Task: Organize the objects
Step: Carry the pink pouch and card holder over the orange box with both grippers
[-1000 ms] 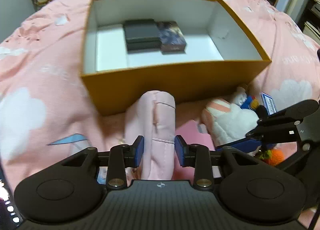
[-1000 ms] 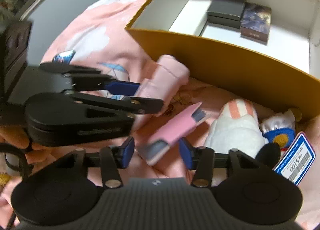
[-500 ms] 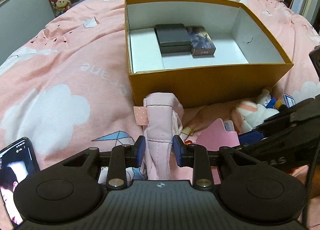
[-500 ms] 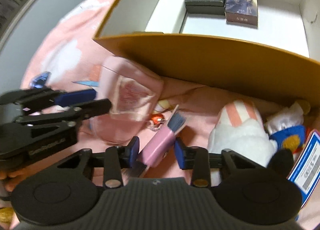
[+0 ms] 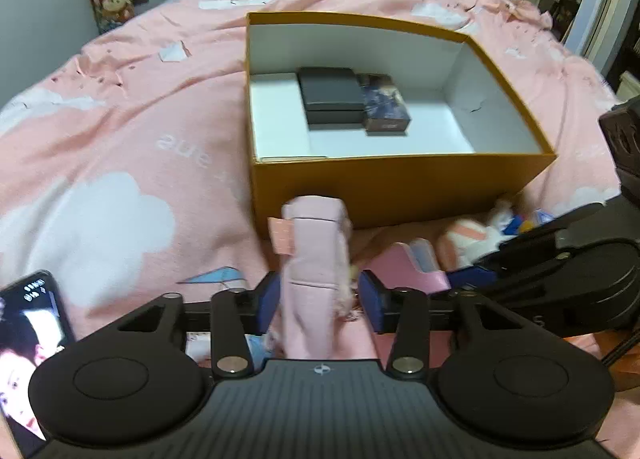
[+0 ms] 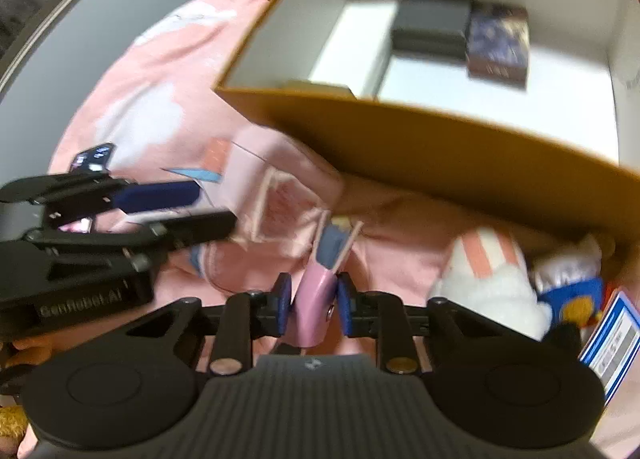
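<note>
A pale pink fabric pouch [image 5: 316,251] stands upright on the pink bedspread just in front of the orange box [image 5: 400,183]. My left gripper [image 5: 319,301] is around it; its jaws are opening, and there is a gap on each side of the pouch. In the right wrist view the pouch [image 6: 280,199] lies beside the left gripper [image 6: 216,205]. My right gripper [image 6: 314,295] is closing on a flat pink case [image 6: 316,295] with a blue-grey end, and the pads touch its sides. The case [image 5: 408,269] also shows right of the pouch.
The orange box [image 6: 440,139] is open, with a black box [image 5: 328,95] and a dark patterned box [image 5: 384,107] inside. A white plush toy [image 6: 488,275] with a price tag [image 6: 612,343] lies at its front right. A lit phone [image 5: 28,331] lies at the left.
The left jaws squeezed the pouch, then widened off it. The right jaws narrowed around the pink case, which has turned from lying slanted to upright between the pads.
</note>
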The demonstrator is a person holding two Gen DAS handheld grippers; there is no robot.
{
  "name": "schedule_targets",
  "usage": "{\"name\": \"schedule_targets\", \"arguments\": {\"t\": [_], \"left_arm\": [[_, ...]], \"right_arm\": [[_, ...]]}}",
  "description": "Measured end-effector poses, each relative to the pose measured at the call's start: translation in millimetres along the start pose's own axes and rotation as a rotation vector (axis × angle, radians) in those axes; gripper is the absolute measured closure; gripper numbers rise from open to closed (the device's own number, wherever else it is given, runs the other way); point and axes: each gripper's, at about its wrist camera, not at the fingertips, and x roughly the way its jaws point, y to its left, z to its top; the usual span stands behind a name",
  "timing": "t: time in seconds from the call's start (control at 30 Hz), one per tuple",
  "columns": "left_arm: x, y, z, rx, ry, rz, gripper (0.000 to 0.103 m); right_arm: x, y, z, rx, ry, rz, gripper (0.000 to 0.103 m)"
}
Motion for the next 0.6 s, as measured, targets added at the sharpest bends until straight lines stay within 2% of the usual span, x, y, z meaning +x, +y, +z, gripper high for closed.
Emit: {"name": "schedule_targets", "arguments": {"t": [0.07, 0.13, 0.37, 0.4, 0.6], "left_arm": [[2, -3, 1, 0.003, -0.001, 0.009, 0.047], [5, -9, 2, 0.031, -0.007, 0.051, 0.047], [24, -25, -3, 0.118, 0.000, 0.156, 0.049], [26, -28, -5, 0.136, -0.004, 0.169, 0.055], [21, -33, -12, 0.154, -0.035, 0.188, 0.071]], "right_arm": [[0, 4, 2, -0.024, -0.005, -0.020, 0.079], [4, 3, 2, -0.029, 0.001, -0.043, 0.080], [3, -7, -4, 0.002, 0.002, -0.051, 0.079], [1, -8, -5, 0.003, -0.001, -0.056, 0.079], [-8, -12, -12, 0.030, -0.024, -0.055, 0.080]]}}
